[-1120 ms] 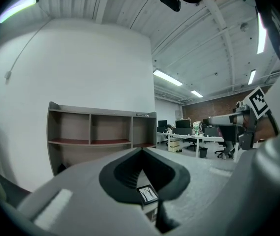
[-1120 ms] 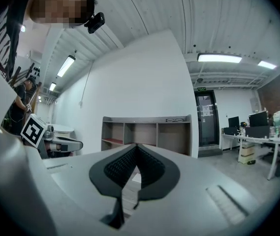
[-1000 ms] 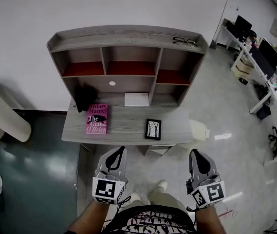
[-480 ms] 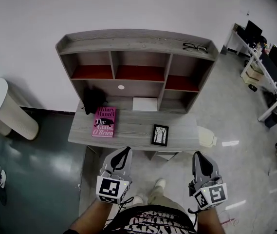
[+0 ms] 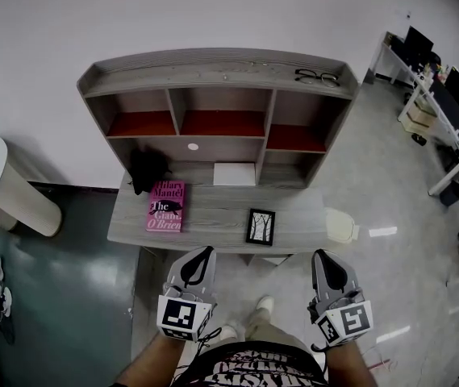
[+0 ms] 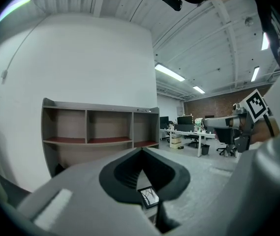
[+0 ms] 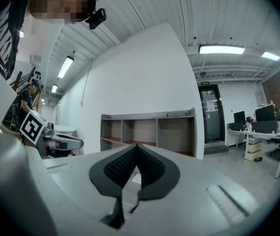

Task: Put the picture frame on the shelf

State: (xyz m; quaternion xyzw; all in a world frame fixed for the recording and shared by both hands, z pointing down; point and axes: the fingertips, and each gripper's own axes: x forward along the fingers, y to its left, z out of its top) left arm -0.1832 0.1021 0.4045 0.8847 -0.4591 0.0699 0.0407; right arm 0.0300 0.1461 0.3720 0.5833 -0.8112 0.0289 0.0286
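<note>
The picture frame (image 5: 260, 226) is small and black and lies flat near the front edge of the grey desk (image 5: 213, 220), right of centre. Above the desk rises the shelf unit (image 5: 217, 95) with open cubbies and red-brown boards. Both grippers hang short of the desk's front edge, over the floor. My left gripper (image 5: 205, 251) is shut and empty, left of the frame. My right gripper (image 5: 319, 254) is shut and empty, right of it. In the left gripper view the frame (image 6: 148, 195) shows through the gap under the closed tips, with the shelf (image 6: 95, 127) beyond. The right gripper view shows the shelf (image 7: 149, 127) ahead.
A pink book (image 5: 165, 205) lies on the desk's left half, a black object (image 5: 147, 170) behind it, a white sheet (image 5: 235, 174) at the back. Glasses (image 5: 316, 76) rest on the shelf top. A white round bin (image 5: 3, 185) stands left; office desks (image 5: 443, 95) stand right.
The head view has shifted slightly, so the desk sits a little differently in frame. Both grippers stay shut and low before the desk. The frame has not moved.
</note>
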